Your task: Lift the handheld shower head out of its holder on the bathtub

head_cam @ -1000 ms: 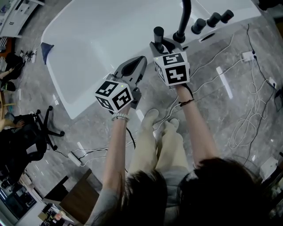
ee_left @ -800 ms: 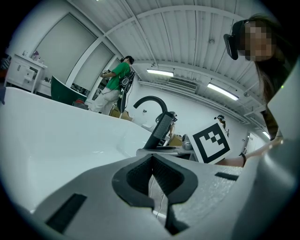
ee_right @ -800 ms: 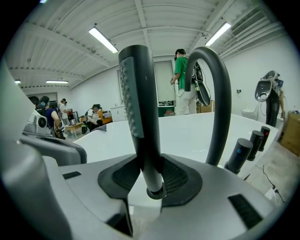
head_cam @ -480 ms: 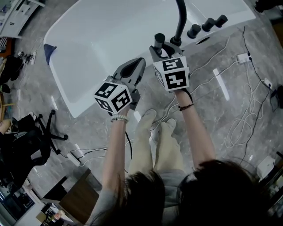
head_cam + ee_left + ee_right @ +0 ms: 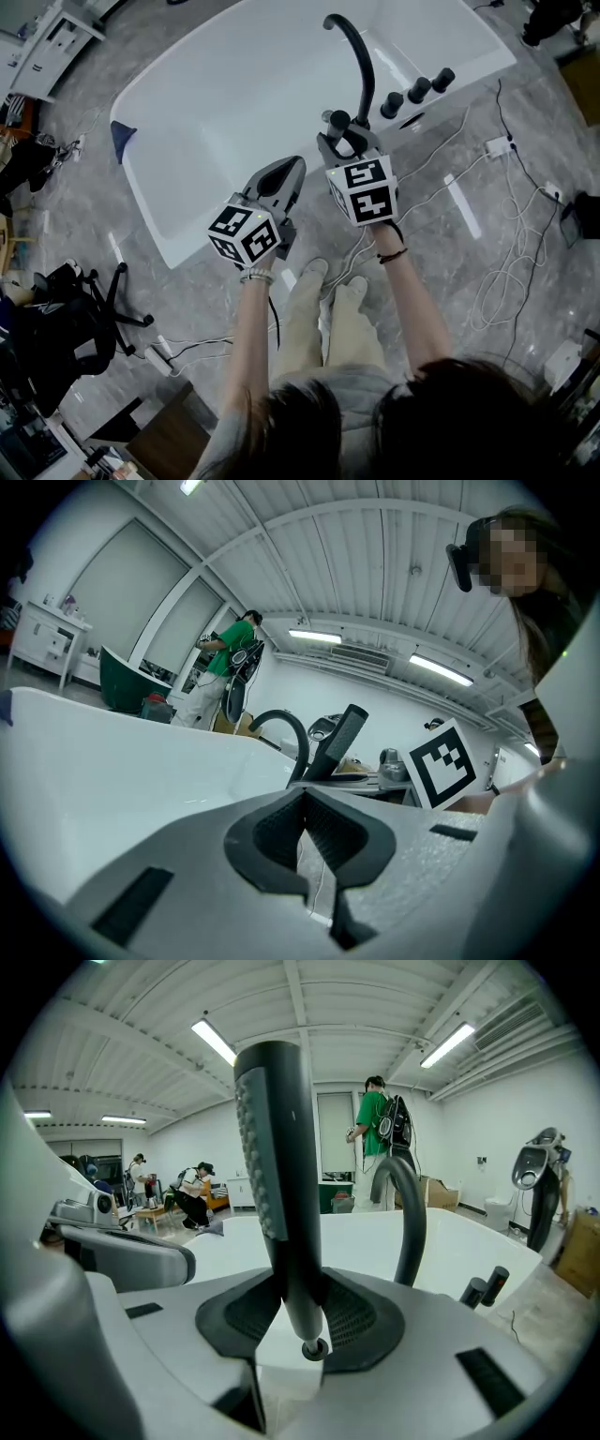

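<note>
Currently the right gripper [image 5: 298,1309] clamps the handheld shower head [image 5: 279,1166] near its handle end; the left gripper [image 5: 306,829] is closed, empty. Caution (top-heavy load): it may pivot and drop onto the bathtub [image 5: 225,94].

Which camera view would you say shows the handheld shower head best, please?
The right gripper view: the shower head stands large and upright there, clamped in the right tool. The head view shows only its dark top end beyond that tool. The left gripper view shows it small and tilted.
</note>
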Tool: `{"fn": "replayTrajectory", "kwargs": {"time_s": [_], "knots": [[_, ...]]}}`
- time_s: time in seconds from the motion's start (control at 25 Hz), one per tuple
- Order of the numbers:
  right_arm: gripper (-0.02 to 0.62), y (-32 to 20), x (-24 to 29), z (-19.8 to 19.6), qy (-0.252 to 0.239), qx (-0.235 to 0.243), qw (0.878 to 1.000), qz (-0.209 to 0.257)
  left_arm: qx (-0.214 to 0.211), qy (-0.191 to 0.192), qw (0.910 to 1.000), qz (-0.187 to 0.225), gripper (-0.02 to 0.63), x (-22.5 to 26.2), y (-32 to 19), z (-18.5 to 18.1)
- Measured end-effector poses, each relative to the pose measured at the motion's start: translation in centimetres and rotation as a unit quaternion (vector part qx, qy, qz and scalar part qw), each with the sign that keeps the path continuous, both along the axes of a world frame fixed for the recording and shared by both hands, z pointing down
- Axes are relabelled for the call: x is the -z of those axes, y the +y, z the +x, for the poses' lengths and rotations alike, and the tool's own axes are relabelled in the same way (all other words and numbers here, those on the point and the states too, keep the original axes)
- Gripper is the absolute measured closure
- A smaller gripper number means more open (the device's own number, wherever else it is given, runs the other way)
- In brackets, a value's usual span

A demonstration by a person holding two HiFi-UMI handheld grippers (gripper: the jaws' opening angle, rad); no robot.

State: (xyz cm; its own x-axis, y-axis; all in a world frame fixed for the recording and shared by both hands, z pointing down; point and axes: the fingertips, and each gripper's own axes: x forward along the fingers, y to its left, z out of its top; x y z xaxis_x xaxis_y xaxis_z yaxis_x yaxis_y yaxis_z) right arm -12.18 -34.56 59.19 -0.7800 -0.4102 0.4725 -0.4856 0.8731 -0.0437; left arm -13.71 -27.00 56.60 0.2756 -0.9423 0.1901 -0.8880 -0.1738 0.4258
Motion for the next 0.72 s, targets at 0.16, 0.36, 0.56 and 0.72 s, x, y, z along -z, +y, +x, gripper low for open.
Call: {"fn": "replayTrajectory", "kwargs": {"time_s": [0.16,0.36,0.56,0.72], "knots": [[0.463,0.4,3.1,0.3,-0.007,-0.001,1.000,0.010,-0.006,-0.003,0.9999,0.012,0.601,2.7,0.2,0.3],[0.463,0.4,6.6,0.4,-0.014,-0.001,1.000,0.024,-0.015,-0.009,0.9995,0.026,0.601,6.0,-0.2,0.4],[0.463,0.3,9.9,0.9,-0.024,-0.001,0.999,0.037,-0.024,-0.015,0.9988,0.041,0.601,8.9,-0.6,0.9],[0.463,1.1,12.5,1.3,-0.031,0.005,0.998,0.049,-0.033,-0.020,0.9979,0.052,0.601,11.2,0.0,1.5]]}}
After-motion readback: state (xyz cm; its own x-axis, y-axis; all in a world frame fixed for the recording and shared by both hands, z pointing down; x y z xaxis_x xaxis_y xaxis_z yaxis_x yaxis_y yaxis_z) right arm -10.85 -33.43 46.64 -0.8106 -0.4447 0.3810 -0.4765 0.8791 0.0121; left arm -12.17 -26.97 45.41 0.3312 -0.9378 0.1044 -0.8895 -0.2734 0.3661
